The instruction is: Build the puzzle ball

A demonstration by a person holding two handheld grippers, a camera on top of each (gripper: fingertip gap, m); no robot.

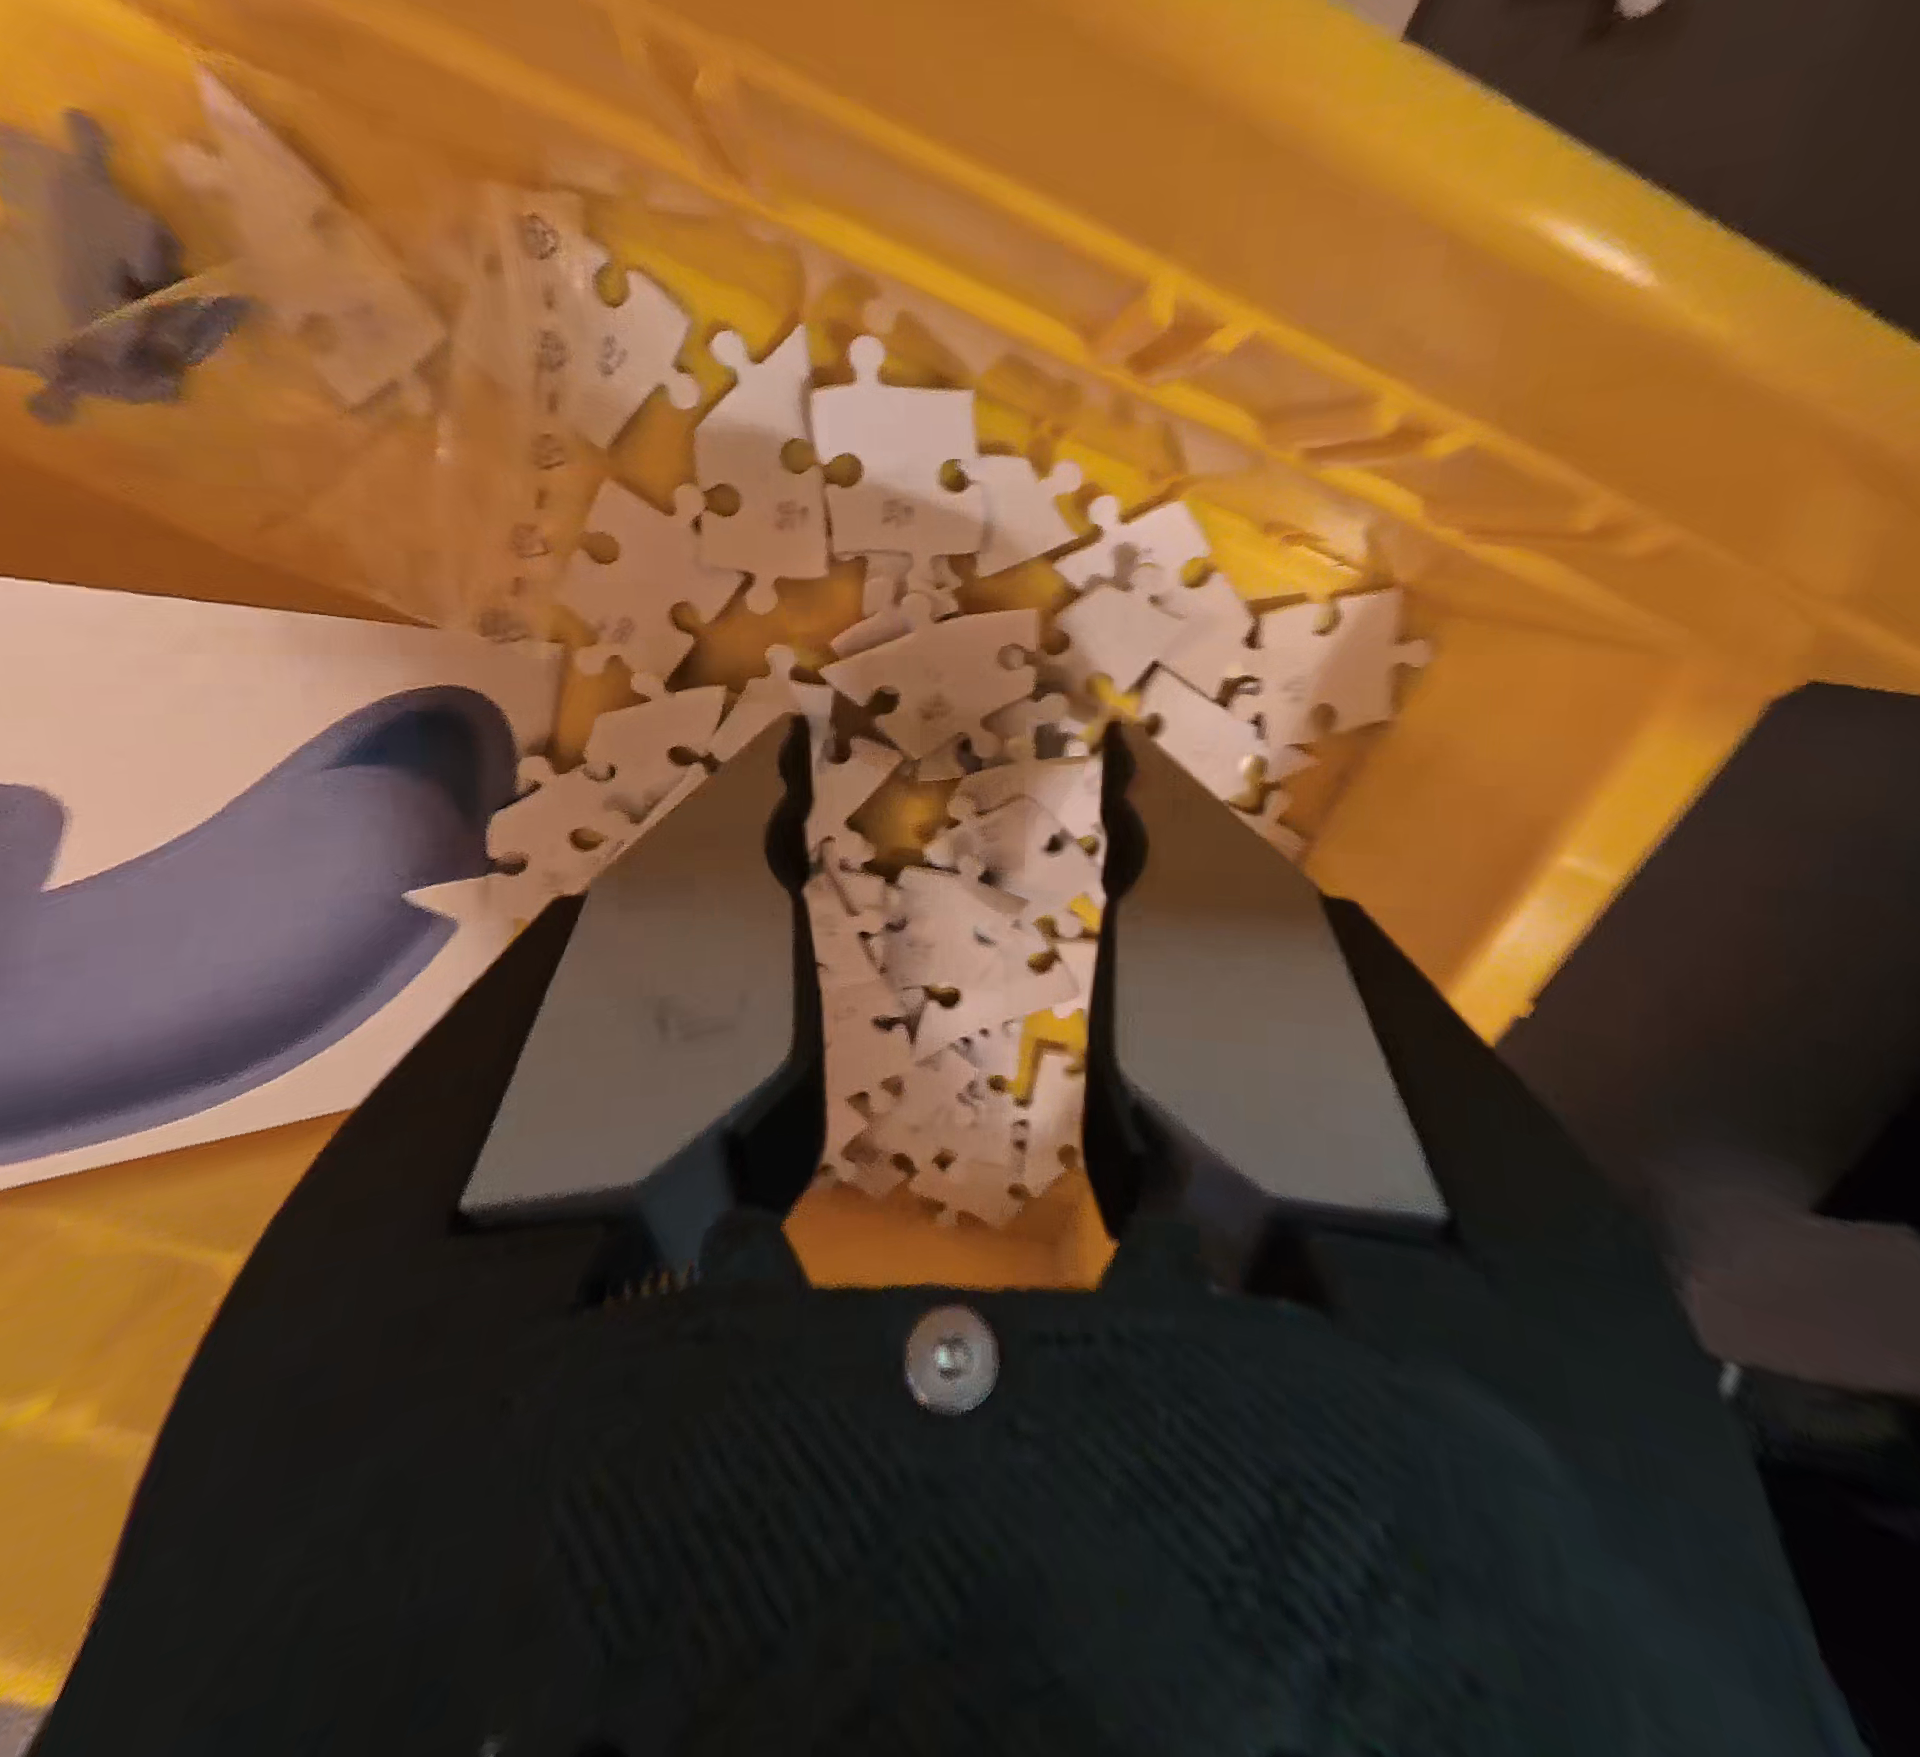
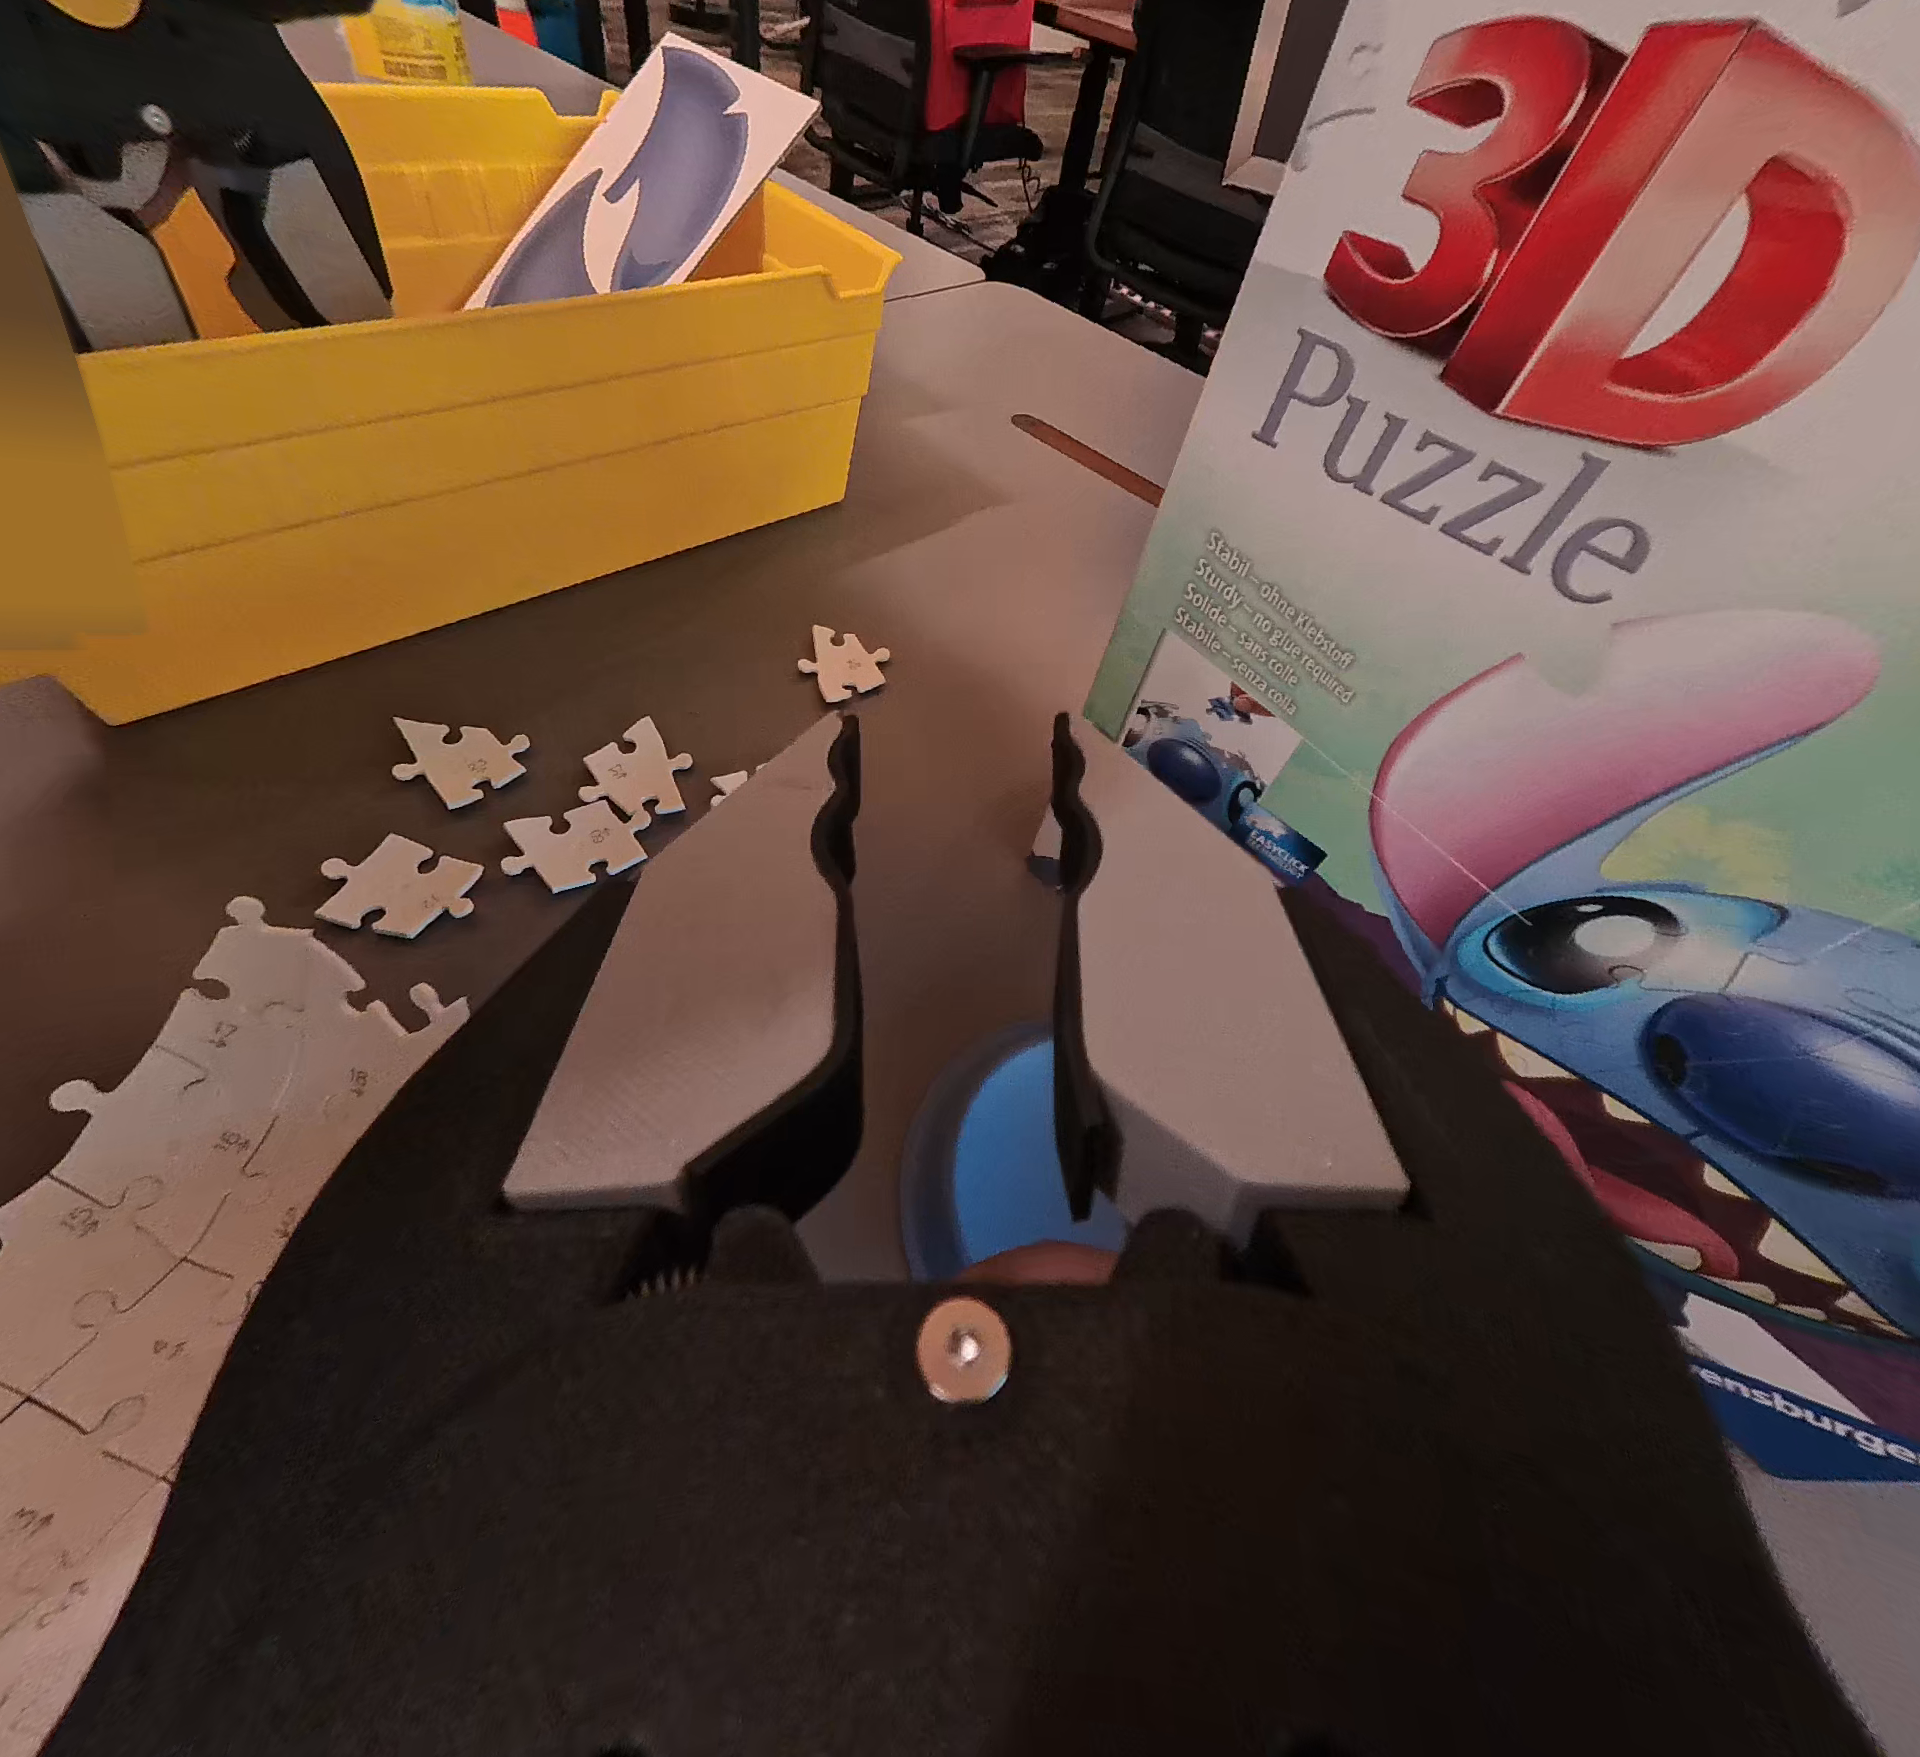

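Left gripper [image 1: 951,731]: held apart with nothing between the fingers, lowered into the yellow bin [image 1: 1195,180] just above the heap of loose puzzle pieces [image 1: 894,481].
Right gripper [image 2: 956,720]: released and empty, poised over the dark table [image 2: 935,481] just left of the upright puzzle box [image 2: 1558,564].
Location of pieces: most are piled blank side up in the far right corner of the bin; a few single pieces [image 2: 457,762] are laid out on the table, near left of the right gripper; a curved assembled strip [image 2: 156,1167] is seen at the near left edge.
Handling: the pieces are judged light, thin, stiff and slippery; an edge pinch across the flat body is advised, clear of the tabs.
Orientation: no common direction in the heap; the assembled strip's long axis is seen arcing from near left toward far right.
Card sheet [image 1: 208,876]: propped inside the bin, left of the heap.
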